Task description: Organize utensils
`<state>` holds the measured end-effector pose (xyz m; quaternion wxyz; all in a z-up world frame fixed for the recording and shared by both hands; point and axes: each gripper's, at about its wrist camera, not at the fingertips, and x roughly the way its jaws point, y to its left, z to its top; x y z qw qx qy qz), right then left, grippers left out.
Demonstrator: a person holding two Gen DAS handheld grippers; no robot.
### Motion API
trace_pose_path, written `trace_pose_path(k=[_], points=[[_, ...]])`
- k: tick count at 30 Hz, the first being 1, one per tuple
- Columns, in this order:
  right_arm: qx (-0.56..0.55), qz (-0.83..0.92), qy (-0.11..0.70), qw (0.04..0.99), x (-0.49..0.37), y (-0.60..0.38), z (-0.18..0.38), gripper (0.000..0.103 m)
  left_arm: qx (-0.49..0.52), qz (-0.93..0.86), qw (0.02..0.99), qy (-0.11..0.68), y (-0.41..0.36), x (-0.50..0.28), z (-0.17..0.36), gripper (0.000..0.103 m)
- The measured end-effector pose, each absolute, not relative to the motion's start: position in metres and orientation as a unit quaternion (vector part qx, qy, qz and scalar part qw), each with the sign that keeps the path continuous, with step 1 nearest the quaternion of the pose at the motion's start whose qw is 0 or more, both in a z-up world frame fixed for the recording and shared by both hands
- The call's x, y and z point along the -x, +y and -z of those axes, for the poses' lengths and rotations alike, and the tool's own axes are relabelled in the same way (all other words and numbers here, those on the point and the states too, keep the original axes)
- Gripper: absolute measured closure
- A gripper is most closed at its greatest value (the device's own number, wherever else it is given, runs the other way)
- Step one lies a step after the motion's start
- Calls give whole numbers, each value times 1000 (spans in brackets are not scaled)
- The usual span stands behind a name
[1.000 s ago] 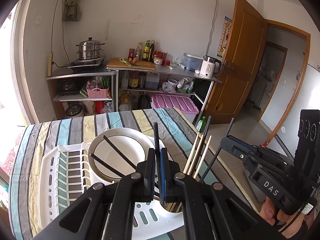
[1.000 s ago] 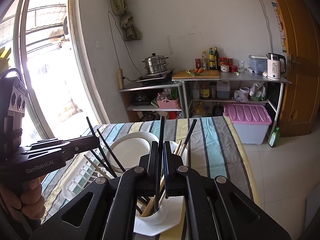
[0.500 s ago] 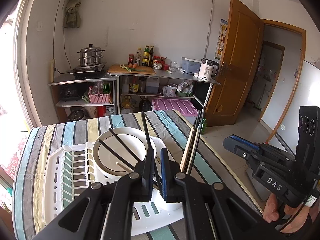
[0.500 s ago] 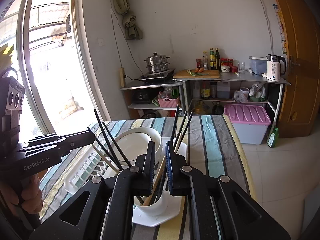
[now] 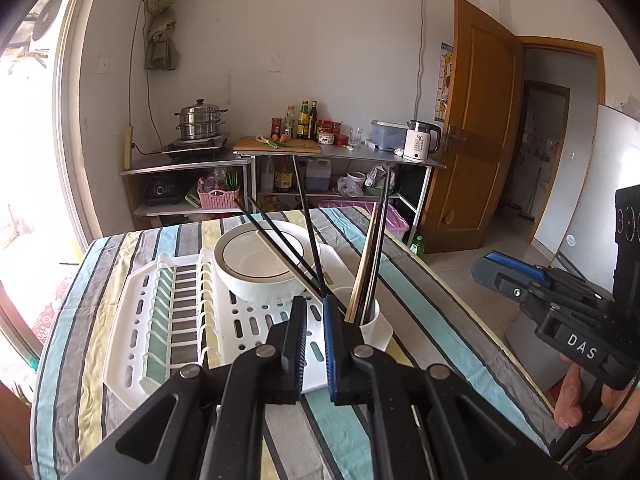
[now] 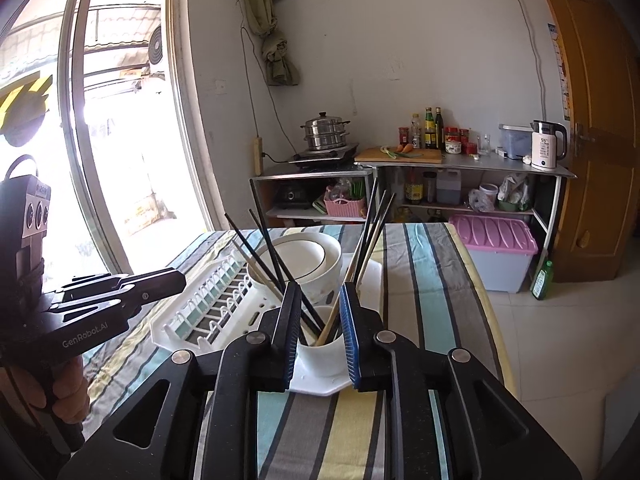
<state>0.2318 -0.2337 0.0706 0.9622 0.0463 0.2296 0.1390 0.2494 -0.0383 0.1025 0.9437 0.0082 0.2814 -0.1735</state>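
left gripper [image 5: 313,322]: black two-finger, jaws opening, narrow gap, nothing gripped, just before the cup | white slotted plastic drying rack [image 5: 136,320]: left of cup on striped-cloth counter [image 5: 420,304] | white round plastic utensil cup [image 6: 324,354]: holds black and wooden chopsticks [image 6: 280,268] | right gripper [image 6: 319,326]: jaws opening, empty, cup seen between them

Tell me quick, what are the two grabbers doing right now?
Left gripper: jaws opening slightly, nothing between them.
Right gripper: jaws opening, holding nothing.
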Motion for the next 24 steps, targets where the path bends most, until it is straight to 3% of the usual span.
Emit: trace_pose_path(k=[24], points=[[-26, -117, 237, 964, -100, -210, -11, 81, -5, 82, 961, 263, -9, -88, -42, 92]])
